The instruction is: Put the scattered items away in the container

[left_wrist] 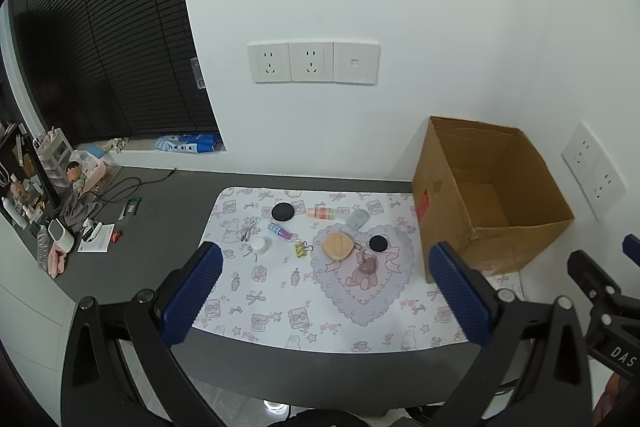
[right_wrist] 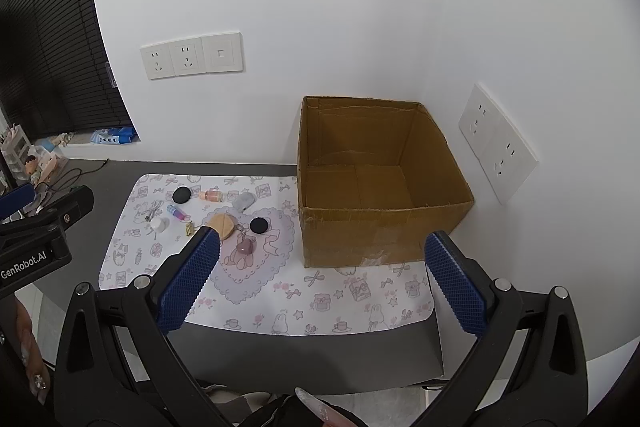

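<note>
Box (right_wrist: 384, 223) stands empty on the counter (left_wrist: 168, 227); the small items lie scattered just left of it. We hold both grippers, left (left_wrist: 326, 297) and right (right_wrist: 322, 281), wide open and empty. The tiny clip (left_wrist: 303, 249) left of the box could slip our pads.

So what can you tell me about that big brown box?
The cardboard box is plain brown corrugated card, open at the top, with nothing visible inside. It stands upright at the right end of the patterned mat, close to the white wall's corner. A red label marks its left side, and its front looks scuffed and taped. No claw touches it.
</note>
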### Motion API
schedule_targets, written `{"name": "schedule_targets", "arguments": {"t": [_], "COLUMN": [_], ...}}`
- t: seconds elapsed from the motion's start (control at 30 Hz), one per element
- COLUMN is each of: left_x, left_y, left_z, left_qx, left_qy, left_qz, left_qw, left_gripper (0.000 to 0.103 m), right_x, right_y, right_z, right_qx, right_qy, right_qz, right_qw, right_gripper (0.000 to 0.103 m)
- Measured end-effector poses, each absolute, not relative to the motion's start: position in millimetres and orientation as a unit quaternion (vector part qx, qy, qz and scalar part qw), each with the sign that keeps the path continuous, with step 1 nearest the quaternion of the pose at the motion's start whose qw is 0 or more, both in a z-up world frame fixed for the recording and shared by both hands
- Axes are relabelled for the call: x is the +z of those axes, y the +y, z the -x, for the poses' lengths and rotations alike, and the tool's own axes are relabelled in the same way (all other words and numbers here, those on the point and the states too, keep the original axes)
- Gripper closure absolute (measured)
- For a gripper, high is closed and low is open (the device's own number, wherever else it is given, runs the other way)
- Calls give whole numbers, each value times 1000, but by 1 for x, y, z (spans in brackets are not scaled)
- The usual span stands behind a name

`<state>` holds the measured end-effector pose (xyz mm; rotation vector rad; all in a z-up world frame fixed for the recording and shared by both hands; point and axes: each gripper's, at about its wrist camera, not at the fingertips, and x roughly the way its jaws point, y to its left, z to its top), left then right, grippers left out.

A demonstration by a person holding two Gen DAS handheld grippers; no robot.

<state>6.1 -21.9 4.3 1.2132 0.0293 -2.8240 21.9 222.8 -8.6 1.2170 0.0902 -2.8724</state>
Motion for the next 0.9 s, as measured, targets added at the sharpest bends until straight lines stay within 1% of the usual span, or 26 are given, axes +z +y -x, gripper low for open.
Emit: {"name": "schedule_targets", "arguments": {"t": [0.9], "left_x": [3], "left_y": [-22], "left_z": [-12], "left_qx": [-919], "left_qy": [7], "left_qz": [-393], "left_qw": [35], "left_gripper": [0], "right_x": [-10], "right_y": [229], "right_z": [-32], "right_qx": [-921], "right_qy": [28], "right_qz": [-389], "right_qw": [11], "right_gripper": [0]}}
